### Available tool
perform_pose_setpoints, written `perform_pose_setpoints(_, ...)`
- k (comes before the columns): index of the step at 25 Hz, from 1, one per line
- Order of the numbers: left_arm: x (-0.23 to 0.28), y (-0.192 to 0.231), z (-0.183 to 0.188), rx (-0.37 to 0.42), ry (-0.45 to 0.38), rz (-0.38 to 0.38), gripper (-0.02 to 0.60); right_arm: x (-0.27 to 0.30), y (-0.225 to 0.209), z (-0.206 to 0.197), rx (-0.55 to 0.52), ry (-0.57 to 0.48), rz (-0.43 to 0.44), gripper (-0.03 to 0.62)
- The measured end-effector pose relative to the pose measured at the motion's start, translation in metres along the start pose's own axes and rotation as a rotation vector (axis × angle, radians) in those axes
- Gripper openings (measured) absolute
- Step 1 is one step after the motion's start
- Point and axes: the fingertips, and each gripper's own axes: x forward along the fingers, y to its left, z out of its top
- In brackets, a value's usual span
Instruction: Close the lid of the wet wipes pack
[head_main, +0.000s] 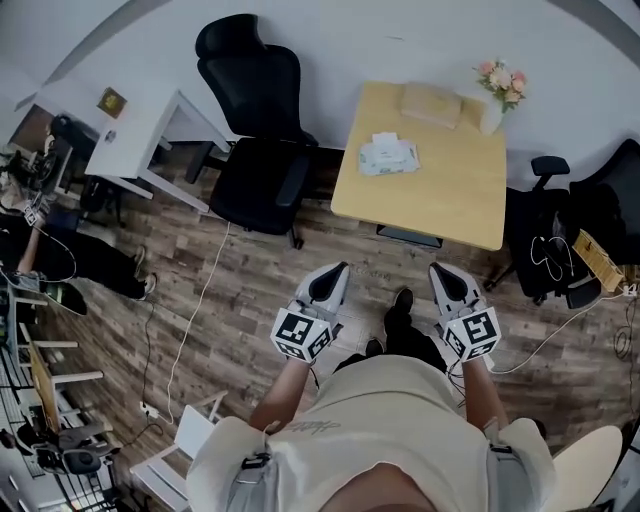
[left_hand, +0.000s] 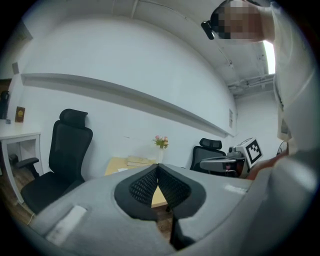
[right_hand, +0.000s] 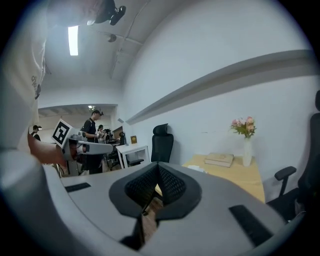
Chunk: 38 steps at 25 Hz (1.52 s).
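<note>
Wood-plank floor (head_main: 250, 270); light wooden table (head_main: 470, 200) against a white wall, black office chair (head_main: 260, 170) at its left. Wet wipes pack (head_main: 388, 155): white, near the table's left edge, lid too small to judge. My left gripper (head_main: 337, 269) and right gripper (head_main: 438, 269) point forward, well short of the table, jaw tips together, holding nothing.

The surface (head_main: 440, 205) is shown in pale yellow wood; the wet wipes pack (head_main: 388, 155) near its left edge is white with grey print, and pink flowers (head_main: 503, 78) are seen at its far right corner. Black-and-white square markers are borne by the grey left hand-held gripper (head_main: 338, 270) and right hand-held gripper (head_main: 438, 270)
</note>
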Motion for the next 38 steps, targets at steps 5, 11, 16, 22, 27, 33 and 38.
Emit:
perform_pose_setpoints(5, 0.063, 0.028, 0.039, 0.036, -0.015, 0.038, 0.017, 0.044, -0.053, 0.025, -0.016, -0.038, 0.034, 0.0)
perform_pose_setpoints(11, 0.13, 0.045, 0.066, 0.026, -0.046, 0.06, 0.017, 0.084, -0.113, 0.032, -0.021, -0.04, 0.085, 0.0)
perform_pose_setpoints(16, 0.161, 0.052, 0.063, 0.016, -0.003, 0.068, 0.017, 0.109, -0.141, 0.034, 0.009, -0.034, 0.107, 0.0)
perform_pose_setpoints(22, 0.19, 0.08, 0.064, 0.021, 0.037, 0.076, 0.017, 0.143, -0.163, 0.036, 0.028, -0.006, 0.112, 0.0)
perform_pose_setpoints(27, 0.225, 0.115, 0.062, -0.004, 0.047, 0.046, 0.017, 0.174, -0.178, 0.038, 0.035, 0.032, 0.085, 0.0)
perform_pose_setpoints(33, 0.266, 0.161, 0.071, -0.002, 0.054, -0.039, 0.017, 0.217, -0.191, 0.064, 0.017, 0.05, 0.007, 0.0)
perform_pose_setpoints(38, 0.294, 0.196, 0.075, 0.017, 0.059, -0.105, 0.017, 0.251, -0.199, 0.081, 0.023, 0.058, -0.063, 0.0)
